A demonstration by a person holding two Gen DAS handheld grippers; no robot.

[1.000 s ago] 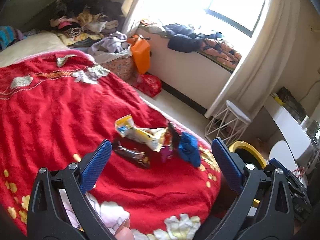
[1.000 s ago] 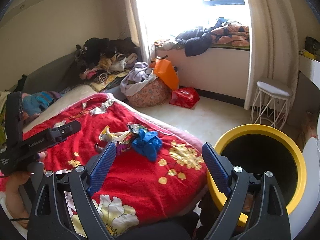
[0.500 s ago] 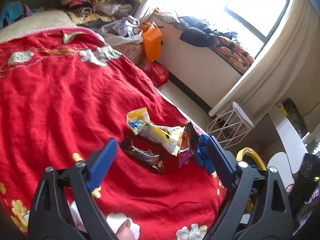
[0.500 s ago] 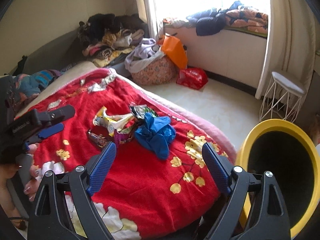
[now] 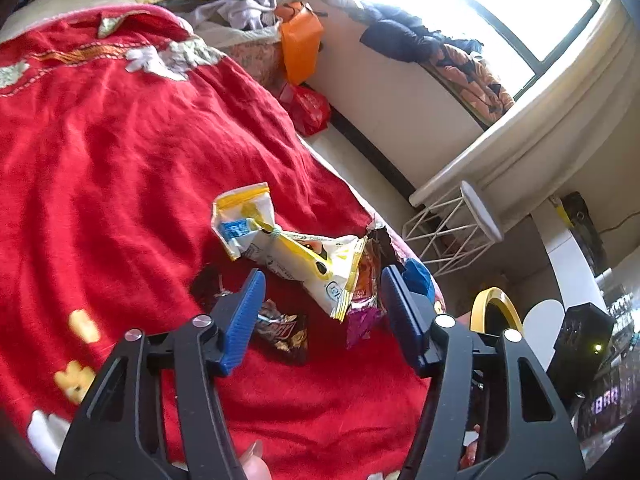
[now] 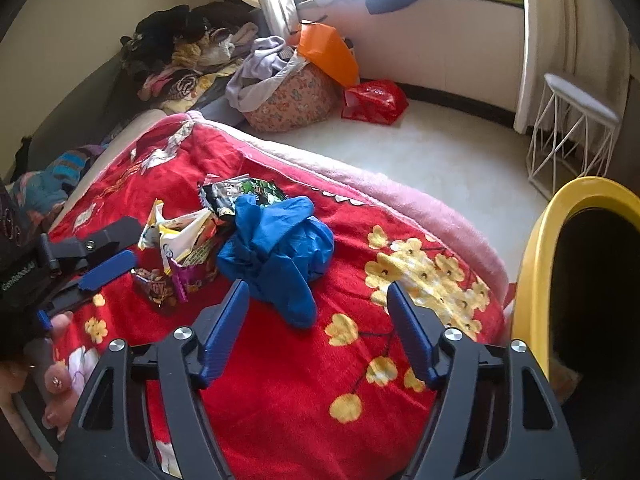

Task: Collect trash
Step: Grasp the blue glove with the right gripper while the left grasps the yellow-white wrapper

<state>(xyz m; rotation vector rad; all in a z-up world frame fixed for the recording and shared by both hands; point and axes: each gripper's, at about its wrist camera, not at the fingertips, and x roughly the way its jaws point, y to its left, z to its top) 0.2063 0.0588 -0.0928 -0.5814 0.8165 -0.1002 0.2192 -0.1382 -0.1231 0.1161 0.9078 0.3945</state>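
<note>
- Several pieces of trash lie in one loose heap near the foot corner of the bed [image 6: 280, 400], on its red flowered blanket [image 5: 120, 160].
- Heap contents: a white-and-yellow snack bag [image 5: 288, 248] tied at its neck, a dark brown wrapper [image 5: 280, 330] beside it, a purple-orange wrapper [image 5: 362, 312], a green-black packet [image 6: 240, 192] at the back, and a crumpled blue glove [image 6: 280, 252] on the side nearest the bin.
- Left hand-held gripper [image 5: 320, 316]: jaws apart and closing, angled down over the snack bag's lower end and the brown wrapper. Both sit in the gap as seen from its camera; the pads press on nothing yet. Judged: lining up a pinch on one wrapper.
- Right hand-held gripper [image 6: 318, 328]: jaws apart, also closing, nothing clamped. The blue glove's trailing end lies between its fingers in view, likely its target.
- Yellow-rimmed bin [image 6: 536, 264] stands on the floor just beside the bed corner, close to the heap, so drops should be short.
- Farther out: white wire stool [image 6: 572, 128], red bag [image 6: 376, 100] on the floor, clothes piled by the window.
</note>
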